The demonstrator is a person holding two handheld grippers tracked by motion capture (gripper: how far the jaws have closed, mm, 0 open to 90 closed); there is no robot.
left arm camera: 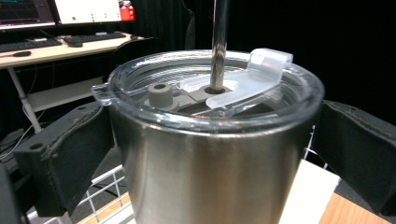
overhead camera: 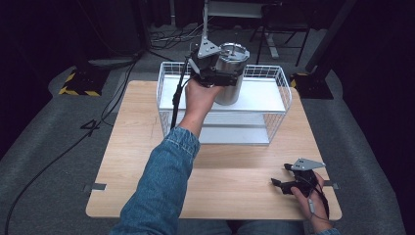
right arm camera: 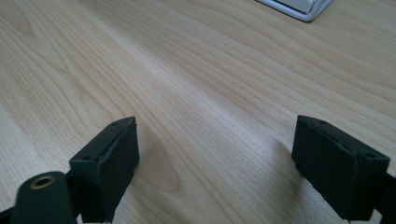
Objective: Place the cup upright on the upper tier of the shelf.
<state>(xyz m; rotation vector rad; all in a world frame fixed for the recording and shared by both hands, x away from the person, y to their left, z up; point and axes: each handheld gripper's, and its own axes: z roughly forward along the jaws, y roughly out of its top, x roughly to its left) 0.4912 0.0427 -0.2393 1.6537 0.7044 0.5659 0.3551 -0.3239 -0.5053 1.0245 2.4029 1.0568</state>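
The denim sleeve (overhead camera: 159,191) of the person's left arm lies nearest in the high view, running up from the bottom edge to the left hand (overhead camera: 199,98), which carries the left hand-held gripper (overhead camera: 218,73) clamped on a steel tumbler (overhead camera: 230,78). The tumbler is held up over the back part of a white wire basket (overhead camera: 279,105) that stands at the far side of the wooden counter (overhead camera: 132,161), and it leans a little rather than standing plumb. At the near right corner of the counter the right hand (overhead camera: 313,198) rests with the right hand-held gripper (overhead camera: 284,183), well apart from the basket. In the left gripper view the tumbler (left arm camera: 205,177) sits between the two black jaws, both pads pressed against its steel wall, so this hand-held gripper is gripping the tumbler. A clear plastic lid (left arm camera: 140,81) with a flip tab caps it, and a metal straw (left arm camera: 218,42) rises through the lid's middle. Behind stands a desk with keyboards and monitors (left arm camera: 60,44). In the right gripper view the two black jaws stand apart over the bare wood grain of the counter (right arm camera: 196,93) with nothing between them; the right hand-held gripper (right arm camera: 215,154) is empty and open. A corner of the basket's base (right arm camera: 299,9) shows at the top edge.
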